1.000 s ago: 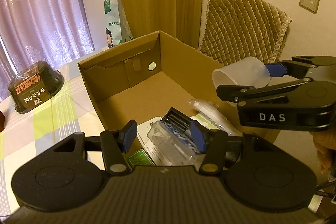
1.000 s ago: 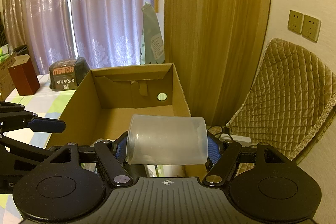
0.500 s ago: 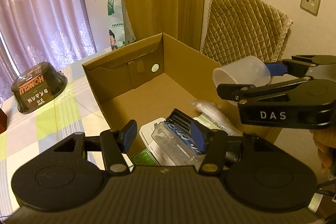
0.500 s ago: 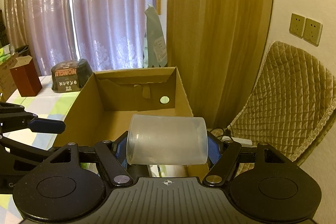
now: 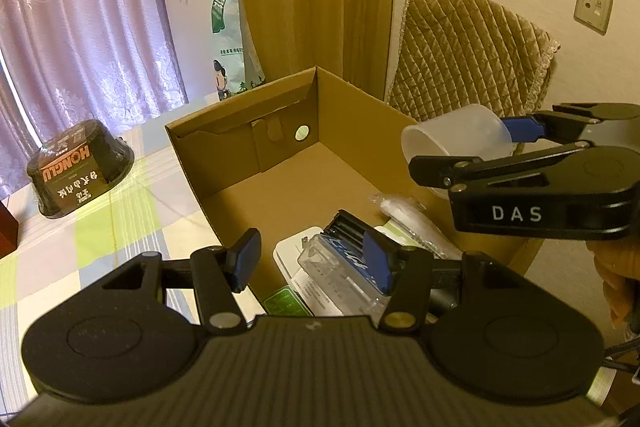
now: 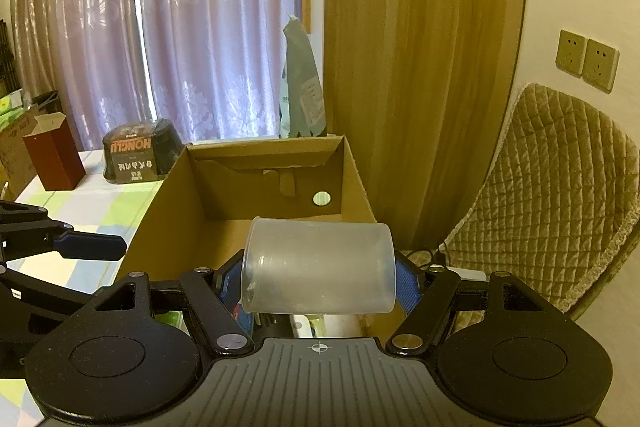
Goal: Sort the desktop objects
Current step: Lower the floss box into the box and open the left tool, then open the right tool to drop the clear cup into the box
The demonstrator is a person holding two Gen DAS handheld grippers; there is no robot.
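An open cardboard box (image 5: 240, 123) (image 6: 176, 195) stands on the checked tablecloth. Inside it lie a clear plastic case (image 5: 340, 267), white packets (image 5: 404, 215) and paper leaflets. My right gripper (image 6: 318, 277) is shut on a frosted plastic cup (image 6: 318, 267), held sideways above the box's near right edge; the cup (image 5: 456, 135) also shows at the right of the left wrist view. My left gripper (image 5: 312, 259) stands open over the box's near left wall, with nothing between its fingers.
A black instant-noodle bowl (image 5: 80, 173) sits upside down on the table to the left. A dark red carton (image 6: 52, 151) stands further left. A quilted chair (image 5: 472, 55) is behind the box at the right. A green bag (image 5: 232, 39) leans by the curtain.
Both grippers have drawn back and up a little from the box, so it looks slightly farther. The cup stays clamped in the right gripper; the left stays open.
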